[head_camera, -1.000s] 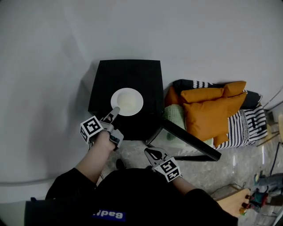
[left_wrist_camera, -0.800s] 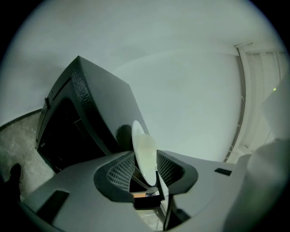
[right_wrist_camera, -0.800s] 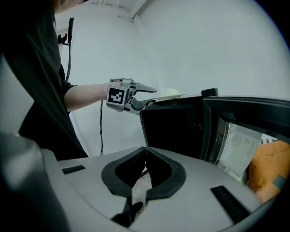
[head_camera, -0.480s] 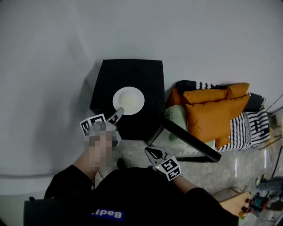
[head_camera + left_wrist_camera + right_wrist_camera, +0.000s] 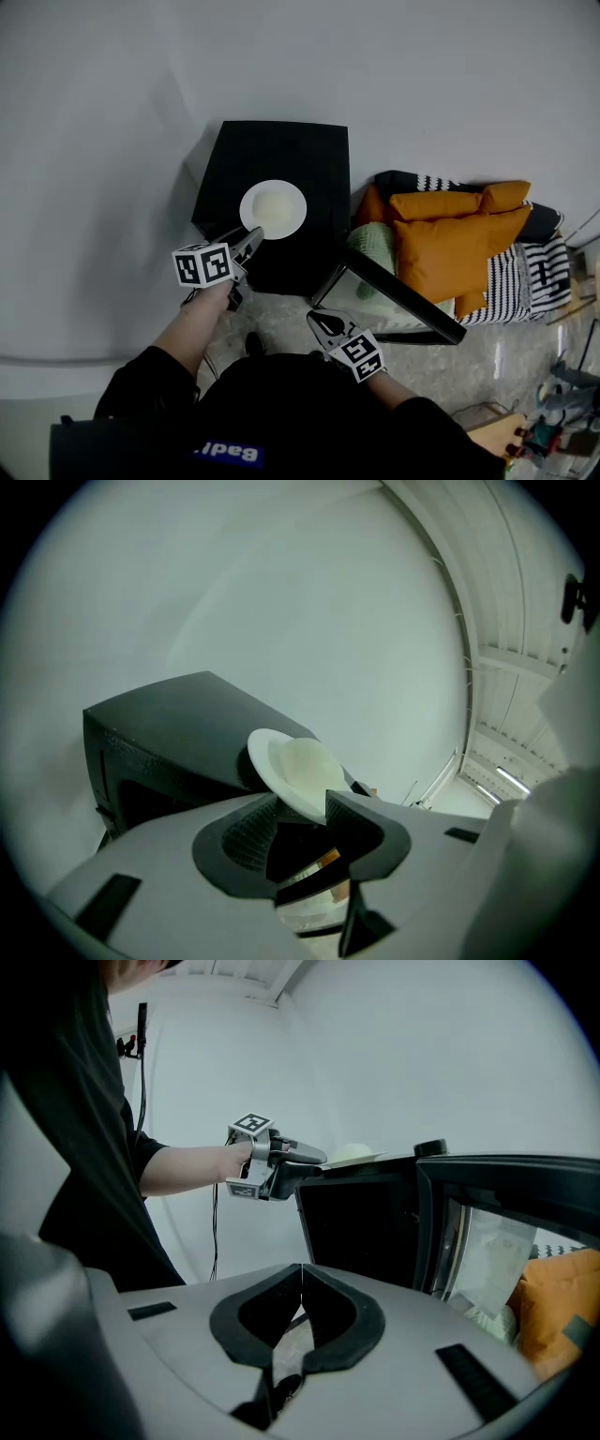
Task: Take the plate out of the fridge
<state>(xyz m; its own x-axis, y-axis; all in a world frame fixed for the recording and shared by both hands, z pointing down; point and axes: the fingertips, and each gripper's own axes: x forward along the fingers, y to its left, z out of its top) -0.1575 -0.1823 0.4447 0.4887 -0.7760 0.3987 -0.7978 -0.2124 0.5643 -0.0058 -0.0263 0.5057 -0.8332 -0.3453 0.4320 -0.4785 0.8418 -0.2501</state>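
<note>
A white plate (image 5: 273, 208) lies flat on top of the small black fridge (image 5: 314, 159), near its front edge. My left gripper (image 5: 248, 246) reaches the plate's near rim. In the left gripper view the plate (image 5: 295, 764) looks tilted and its rim sits between the jaw tips of the left gripper (image 5: 302, 808). Those jaws have just been opening and the pads stand off the rim. My right gripper (image 5: 323, 328) hangs shut and empty in front of the fridge, below its open door (image 5: 398, 298). The right gripper view shows the left gripper (image 5: 298, 1168) at the plate (image 5: 354, 1155).
The fridge door swings open to the right, with pale green items (image 5: 370, 246) inside. Orange cushions (image 5: 450, 234) and a striped one (image 5: 525, 267) lie right of the fridge. A white wall (image 5: 112, 112) stands behind and to the left. A cable (image 5: 214, 1232) hangs behind the left arm.
The left gripper has rolled, so its marker cube now faces up, and its jaws have opened off the plate's rim. The plate stays on the fridge top. The right gripper has not moved.
</note>
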